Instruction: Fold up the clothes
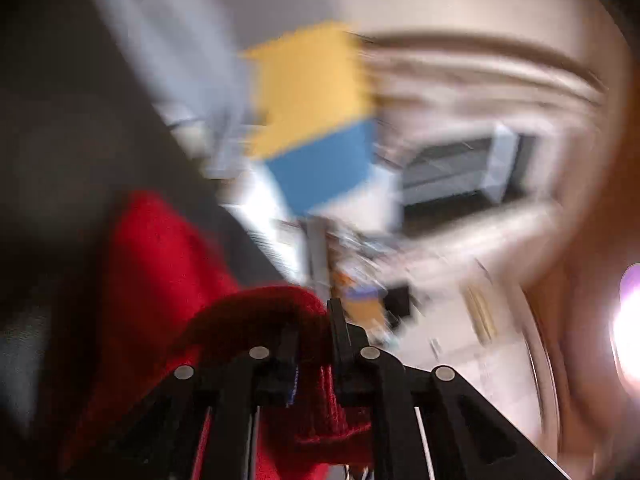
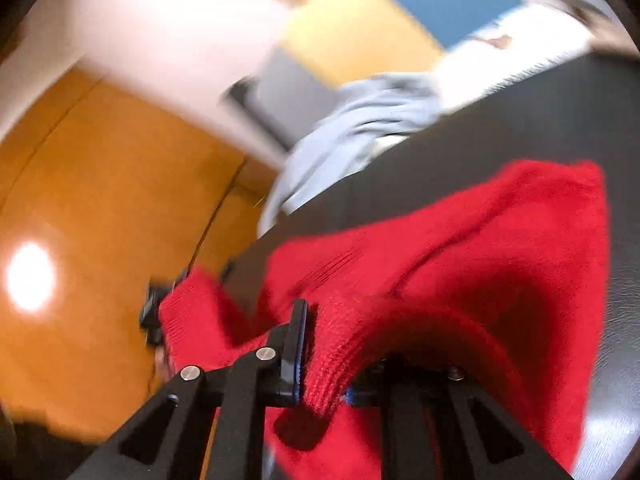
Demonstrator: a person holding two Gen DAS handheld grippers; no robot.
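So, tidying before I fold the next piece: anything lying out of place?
Yes: a pale blue garment hangs crumpled over the dark table's far edge, unfolded. The red knitted sweater is just pinched in both grippers.

Left gripper (image 1: 314,344): jaws are clamped nearly together on a fold of the red knit sweater (image 1: 160,264). Right gripper (image 2: 320,356): jaws are likewise pinched on the ribbed edge, pitched slightly downward. Both views are motion-blurred.

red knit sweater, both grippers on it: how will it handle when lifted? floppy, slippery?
Probably floppy: the red sweater sags and bunches between the right gripper and the left gripper. Likely grippy rather than slippery, given its coarse ribbed knit. Loose parts may drag over the dark table and shift.
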